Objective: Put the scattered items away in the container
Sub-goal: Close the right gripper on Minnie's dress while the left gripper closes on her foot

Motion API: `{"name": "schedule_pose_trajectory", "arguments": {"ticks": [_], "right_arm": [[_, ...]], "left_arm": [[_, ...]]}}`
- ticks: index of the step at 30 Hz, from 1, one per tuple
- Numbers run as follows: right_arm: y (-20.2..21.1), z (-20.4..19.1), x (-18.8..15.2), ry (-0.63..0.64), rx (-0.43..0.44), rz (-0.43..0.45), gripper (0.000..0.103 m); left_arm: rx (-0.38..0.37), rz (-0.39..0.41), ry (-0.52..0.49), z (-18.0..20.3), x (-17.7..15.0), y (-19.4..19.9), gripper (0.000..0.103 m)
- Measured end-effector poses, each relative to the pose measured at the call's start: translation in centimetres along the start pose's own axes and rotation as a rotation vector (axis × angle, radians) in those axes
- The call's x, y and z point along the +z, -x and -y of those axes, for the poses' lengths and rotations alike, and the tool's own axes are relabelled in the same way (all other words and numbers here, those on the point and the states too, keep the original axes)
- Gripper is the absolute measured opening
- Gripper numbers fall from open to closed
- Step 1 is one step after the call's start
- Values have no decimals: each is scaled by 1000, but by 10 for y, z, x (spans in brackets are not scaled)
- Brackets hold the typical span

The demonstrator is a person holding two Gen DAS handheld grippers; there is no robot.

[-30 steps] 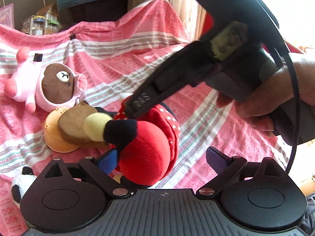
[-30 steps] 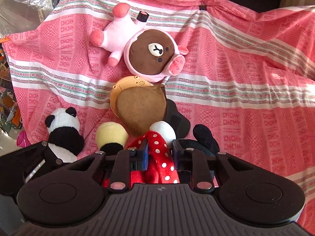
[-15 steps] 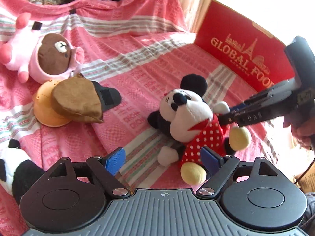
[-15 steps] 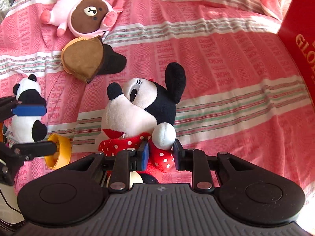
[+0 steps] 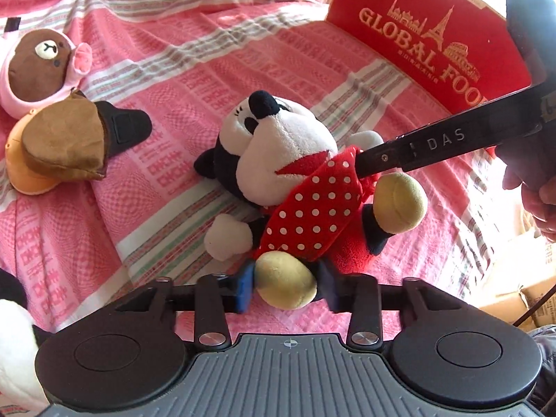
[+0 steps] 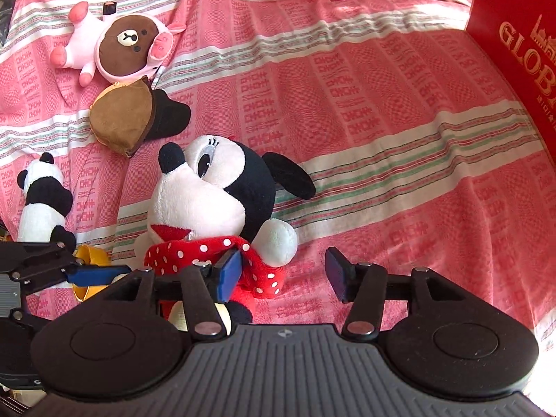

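A black-and-white plush mouse doll in a red polka-dot dress [image 5: 295, 180] lies mid-bed on the pink striped cloth. The left gripper [image 5: 286, 286] has just closed on its near yellow foot; the right gripper [image 6: 281, 274], jaws just opening, holds nothing. The grip looks best kept firm before lifting the doll toward the far-right red cardboard box [image 5: 427, 34].

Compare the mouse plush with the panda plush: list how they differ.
The mouse plush wears a red dress with white dots; the panda plush is plain black and white. The mouse plush looks larger than the panda plush. The left gripper brackets the mouse plush's yellow foot, while the panda plush lies apart from both grippers. Both are soft toys resting on the pink striped cloth.
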State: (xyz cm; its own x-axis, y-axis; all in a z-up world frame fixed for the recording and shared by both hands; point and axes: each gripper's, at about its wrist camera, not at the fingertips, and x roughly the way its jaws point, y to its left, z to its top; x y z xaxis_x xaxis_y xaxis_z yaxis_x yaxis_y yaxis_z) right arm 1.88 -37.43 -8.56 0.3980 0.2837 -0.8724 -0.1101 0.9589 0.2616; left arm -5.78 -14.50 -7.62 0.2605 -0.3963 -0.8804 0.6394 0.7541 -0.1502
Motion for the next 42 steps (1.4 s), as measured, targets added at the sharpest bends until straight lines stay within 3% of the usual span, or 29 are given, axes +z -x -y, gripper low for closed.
{"name": "schedule_pose_trajectory", "arguments": {"ticks": [8,12,16,19,23,27,33,35,36,37,39,42], "right_arm": [[21,14,6,-89,58,42,61],[10,11,4,-56,-39,40,60],[-9,23,-10,-118,-12,-20,57],[-14,26,-18,-159,8,-6,57],[-18,29,-17,-184,7,3,57],[-21,32,-16,-227,11,2,58],[-23,31,-20,-230,17,37,58],[-23,29,-22,-212,23,59,58],[-24,28,-22,-214,27,63,58],[-24,29,-21,-225,33,63,59],[-27,31,-20,-265,52,55,59],[-31,31,-17,-308,65,36,60]], "left_arm": [[-33,10,-8,20,10,-6,52],[-26,0,-33,26,14,-3,55],[14,42,-2,11,14,21,72],[40,69,99,-13,18,31,76],[77,37,163,-29,28,14,73],[40,13,182,-31,33,-5,74],[36,-17,125,-20,37,-27,69],[18,-20,124,-22,38,-28,56],[-2,-23,127,-24,39,-28,41],[-5,-25,135,-25,38,-28,33],[14,-24,120,-24,35,-28,32],[48,-16,93,-19,29,-30,51]]}}
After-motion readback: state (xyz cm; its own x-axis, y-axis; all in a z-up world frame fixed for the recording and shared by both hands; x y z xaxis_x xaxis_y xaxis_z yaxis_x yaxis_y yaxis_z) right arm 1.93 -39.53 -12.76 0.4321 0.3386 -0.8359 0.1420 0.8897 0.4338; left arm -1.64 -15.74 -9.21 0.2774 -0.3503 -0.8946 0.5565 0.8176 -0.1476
